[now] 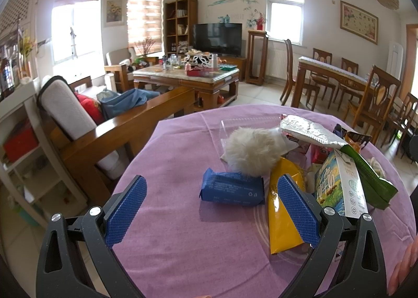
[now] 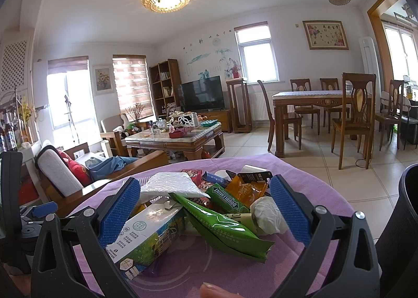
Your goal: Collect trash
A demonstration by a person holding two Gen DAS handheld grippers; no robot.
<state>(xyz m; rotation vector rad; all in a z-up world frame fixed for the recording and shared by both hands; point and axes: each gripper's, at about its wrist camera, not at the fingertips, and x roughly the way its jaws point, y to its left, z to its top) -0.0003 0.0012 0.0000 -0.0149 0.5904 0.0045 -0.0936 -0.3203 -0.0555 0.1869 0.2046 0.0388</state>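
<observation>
A pile of trash lies on a round table with a purple cloth [image 1: 169, 162]. In the left wrist view, a blue tissue pack [image 1: 232, 188] lies between the fingers of my open, empty left gripper [image 1: 211, 209], beside a white fluffy ball [image 1: 250, 152], a yellow wrapper [image 1: 282, 214], a milk carton [image 1: 337, 188] and a silver pouch [image 1: 311, 131]. In the right wrist view, my open, empty right gripper [image 2: 206, 209] hovers over the milk carton [image 2: 149, 238], a green wrapper [image 2: 222, 225], a Doublemint pack [image 2: 227, 198], a crumpled tissue [image 2: 269, 214] and a white bubble pouch [image 2: 169, 185].
A dark bin [image 2: 399, 232] stands at the table's right edge. A wooden sofa [image 1: 109, 128] is to the left beyond the table. A coffee table [image 1: 188, 76], a TV [image 1: 216, 37] and a dining table with chairs [image 1: 339, 76] stand farther back.
</observation>
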